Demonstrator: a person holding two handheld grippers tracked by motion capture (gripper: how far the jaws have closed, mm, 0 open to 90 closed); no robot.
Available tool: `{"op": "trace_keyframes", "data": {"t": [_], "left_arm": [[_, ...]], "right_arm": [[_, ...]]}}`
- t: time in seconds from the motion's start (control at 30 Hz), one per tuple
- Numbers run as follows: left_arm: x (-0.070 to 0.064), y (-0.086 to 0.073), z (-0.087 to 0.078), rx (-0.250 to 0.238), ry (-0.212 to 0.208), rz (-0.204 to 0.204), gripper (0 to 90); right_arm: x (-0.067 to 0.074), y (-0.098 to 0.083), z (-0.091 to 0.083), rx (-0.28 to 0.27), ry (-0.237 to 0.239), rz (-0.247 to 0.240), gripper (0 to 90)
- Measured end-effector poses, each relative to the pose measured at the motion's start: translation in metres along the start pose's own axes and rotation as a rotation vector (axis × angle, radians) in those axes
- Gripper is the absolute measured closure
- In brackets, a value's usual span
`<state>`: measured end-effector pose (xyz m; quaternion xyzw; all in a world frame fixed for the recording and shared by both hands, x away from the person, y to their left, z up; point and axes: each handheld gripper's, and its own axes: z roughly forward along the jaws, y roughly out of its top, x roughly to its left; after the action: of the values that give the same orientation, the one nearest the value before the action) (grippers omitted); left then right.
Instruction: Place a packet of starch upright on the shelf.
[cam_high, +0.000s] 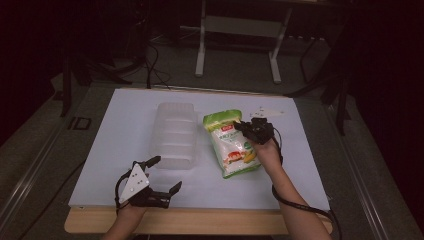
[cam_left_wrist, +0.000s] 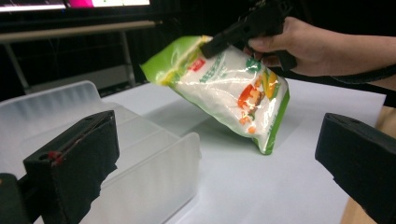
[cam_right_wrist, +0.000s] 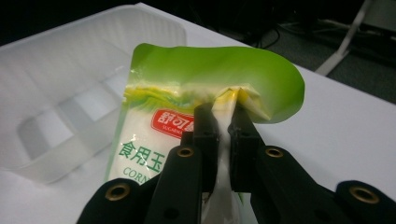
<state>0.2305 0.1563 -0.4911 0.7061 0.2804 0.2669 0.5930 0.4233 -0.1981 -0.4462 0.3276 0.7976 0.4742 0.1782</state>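
A green and white bag of corn starch (cam_high: 231, 143) is tilted up off the white table, its bottom corner still down. My right gripper (cam_high: 243, 127) is shut on a pinch of the bag (cam_right_wrist: 154, 116) near its green top edge. In the left gripper view the bag (cam_left_wrist: 224, 88) hangs from that gripper, past the tray. A clear plastic tray (cam_high: 174, 134) lies left of the bag. My left gripper (cam_high: 165, 174) stands open near the table's front edge, just in front of the tray (cam_left_wrist: 140, 154), with nothing between its jaws.
The white table top (cam_high: 125, 115) has bare room to the left of the tray and along the right side. Table legs and cables (cam_high: 200, 45) stand on the dark floor beyond the far edge. A wooden edge (cam_high: 200, 220) runs along the front.
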Motion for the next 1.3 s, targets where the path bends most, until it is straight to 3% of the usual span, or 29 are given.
{"op": "trace_keyframes", "data": {"t": [0.1, 0.23, 0.47, 0.6, 0.63, 0.73, 0.83, 0.9, 1.13, 1.17, 1.3], "left_arm": [[0.001, 0.003, 0.000, 0.004, 0.004, -0.020, 0.0], [0.002, 0.004, 0.001, -0.014, -0.041, -0.061, 0.0], [-0.002, 0.015, 0.003, -0.017, -0.071, -0.056, 0.0], [-0.005, 0.026, 0.005, 0.013, -0.064, -0.032, 0.0], [-0.007, 0.033, 0.008, 0.062, -0.059, -0.028, 0.0], [-0.009, 0.038, 0.011, 0.071, -0.070, -0.034, 0.0], [-0.009, 0.045, 0.016, 0.060, -0.099, -0.065, 0.0], [-0.005, 0.051, 0.023, 0.062, -0.124, -0.114, 0.0], [0.004, 0.065, 0.031, 0.060, -0.120, -0.165, 0.0], [0.007, 0.070, 0.035, 0.057, -0.131, -0.196, 0.0], [0.008, 0.077, 0.043, 0.067, -0.146, -0.200, 0.0]], "right_arm": [[0.005, 0.004, -0.008, -0.019, 0.011, -0.013, 84.5], [0.012, 0.009, -0.020, -0.059, 0.019, -0.018, 84.6], [0.018, 0.015, -0.038, -0.102, 0.021, -0.030, 84.6], [0.023, 0.021, -0.049, -0.135, 0.018, -0.047, 84.6], [0.027, 0.024, -0.055, -0.155, 0.023, -0.042, 84.6], [0.031, 0.026, -0.060, -0.174, 0.028, -0.044, 84.6], [0.040, 0.033, -0.070, -0.208, 0.040, -0.047, 84.6], [0.044, 0.036, -0.076, -0.225, 0.052, -0.047, 84.6], [0.060, 0.044, -0.097, -0.297, 0.067, -0.070, 84.6], [0.063, 0.045, -0.100, -0.310, 0.071, -0.073, 84.6], [0.069, 0.048, -0.107, -0.335, 0.077, -0.079, 84.6]]}}
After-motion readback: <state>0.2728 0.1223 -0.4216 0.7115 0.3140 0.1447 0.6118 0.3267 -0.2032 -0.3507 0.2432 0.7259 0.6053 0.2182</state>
